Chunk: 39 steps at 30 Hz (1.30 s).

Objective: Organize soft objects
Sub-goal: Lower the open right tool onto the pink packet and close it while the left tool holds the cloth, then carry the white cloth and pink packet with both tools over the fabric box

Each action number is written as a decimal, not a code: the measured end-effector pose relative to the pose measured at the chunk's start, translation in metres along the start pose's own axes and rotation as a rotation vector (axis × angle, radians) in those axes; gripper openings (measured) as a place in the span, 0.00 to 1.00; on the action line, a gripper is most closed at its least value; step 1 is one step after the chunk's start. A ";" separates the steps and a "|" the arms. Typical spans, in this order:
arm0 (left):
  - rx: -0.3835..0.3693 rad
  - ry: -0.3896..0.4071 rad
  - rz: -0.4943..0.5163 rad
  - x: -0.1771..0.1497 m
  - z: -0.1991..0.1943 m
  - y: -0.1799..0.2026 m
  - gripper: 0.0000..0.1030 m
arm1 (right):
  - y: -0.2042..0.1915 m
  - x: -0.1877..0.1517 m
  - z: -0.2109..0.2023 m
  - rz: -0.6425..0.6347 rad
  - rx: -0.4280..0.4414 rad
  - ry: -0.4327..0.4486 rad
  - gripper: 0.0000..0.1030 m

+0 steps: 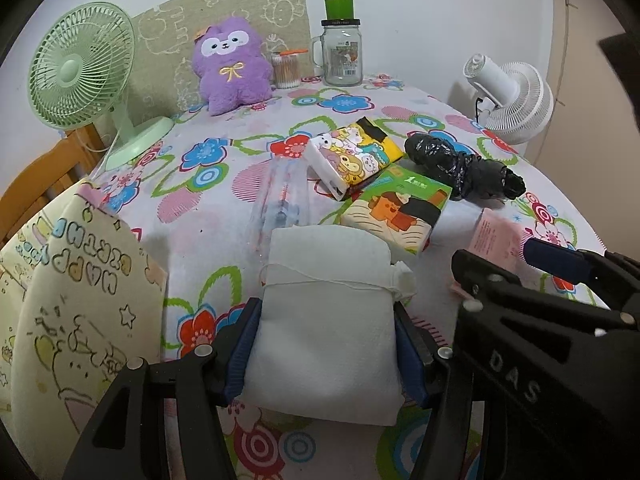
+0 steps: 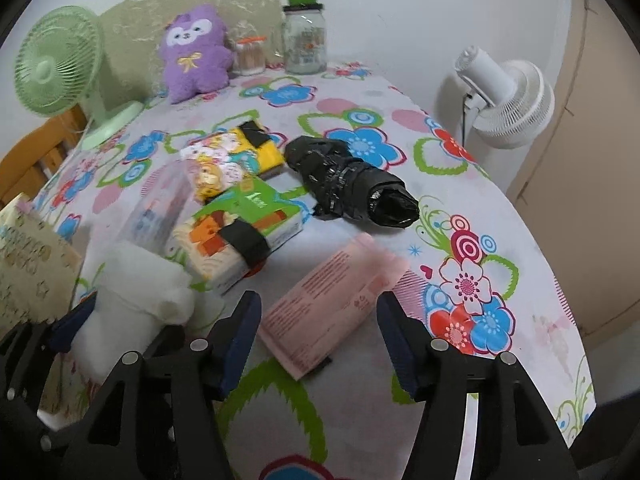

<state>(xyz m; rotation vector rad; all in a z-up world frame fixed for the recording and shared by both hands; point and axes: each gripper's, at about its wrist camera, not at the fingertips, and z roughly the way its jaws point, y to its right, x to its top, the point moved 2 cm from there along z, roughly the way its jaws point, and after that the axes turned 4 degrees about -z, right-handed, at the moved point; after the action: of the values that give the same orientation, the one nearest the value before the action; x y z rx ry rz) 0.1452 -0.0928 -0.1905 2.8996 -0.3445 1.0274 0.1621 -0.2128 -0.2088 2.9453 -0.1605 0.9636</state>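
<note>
My left gripper [image 1: 326, 344] is shut on a white folded cloth [image 1: 326, 320], its blue pads pressed on both sides; the cloth also shows in the right wrist view [image 2: 136, 292]. My right gripper [image 2: 318, 336] is open, its jaws on either side of the near end of a pink packet [image 2: 332, 308] lying on the flowered tablecloth [image 2: 480, 240]. Beyond lie a green tissue pack [image 1: 400, 208], a cartoon-printed pack [image 1: 352, 156], a clear plastic case [image 1: 280, 196] and a black wrapped bundle [image 1: 464, 168]. A purple plush toy [image 1: 232, 64] sits at the back.
A cream printed bag [image 1: 80, 312] stands at the left edge. A green fan [image 1: 80, 72] is at back left, a white fan [image 1: 516, 100] at back right. A glass jar with green lid [image 1: 342, 52] and a cotton swab tub [image 1: 286, 70] stand by the wall.
</note>
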 end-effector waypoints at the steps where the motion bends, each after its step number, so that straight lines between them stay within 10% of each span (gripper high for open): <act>1: -0.001 -0.004 0.004 0.001 0.002 0.000 0.62 | 0.001 0.001 0.002 0.008 -0.001 -0.006 0.62; 10: -0.024 -0.009 -0.007 0.001 0.008 0.000 0.62 | -0.004 0.004 0.014 0.006 -0.032 -0.006 0.61; 15: -0.021 -0.002 -0.003 0.000 0.006 0.002 0.62 | -0.003 -0.001 0.010 -0.011 -0.030 0.012 0.43; 39: 0.018 0.022 -0.037 -0.032 -0.030 0.009 0.58 | -0.004 -0.036 -0.034 -0.028 0.055 0.026 0.42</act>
<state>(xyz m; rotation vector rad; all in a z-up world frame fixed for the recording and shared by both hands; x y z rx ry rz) 0.1008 -0.0923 -0.1876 2.8970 -0.2812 1.0610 0.1141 -0.2032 -0.2025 2.9745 -0.0926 1.0184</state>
